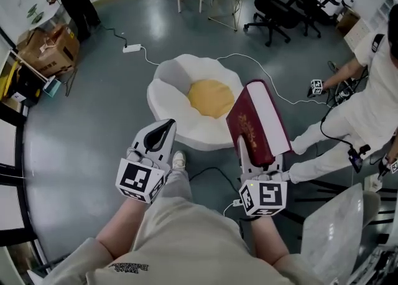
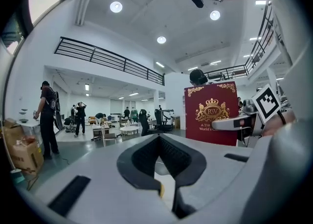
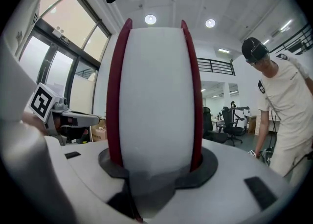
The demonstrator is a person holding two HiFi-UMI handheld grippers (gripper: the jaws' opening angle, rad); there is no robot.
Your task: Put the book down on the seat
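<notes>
Right claw (image 1: pixel 260 164) is clamped on the lower edge of the red book (image 1: pixel 256 121), one pad on each cover, page block facing its camera; left claw (image 1: pixel 165 126) has its jaws closed together on nothing. The book is in the air, upright on edge, near the right rim of the white seat (image 1: pixel 166 100), not yet over the yellow cushion (image 1: pixel 211 98). Judgement: bring it above the cushion, roll the wrist so one cover faces down, lower until that cover lies flat, then release, left claw kept clear
</notes>
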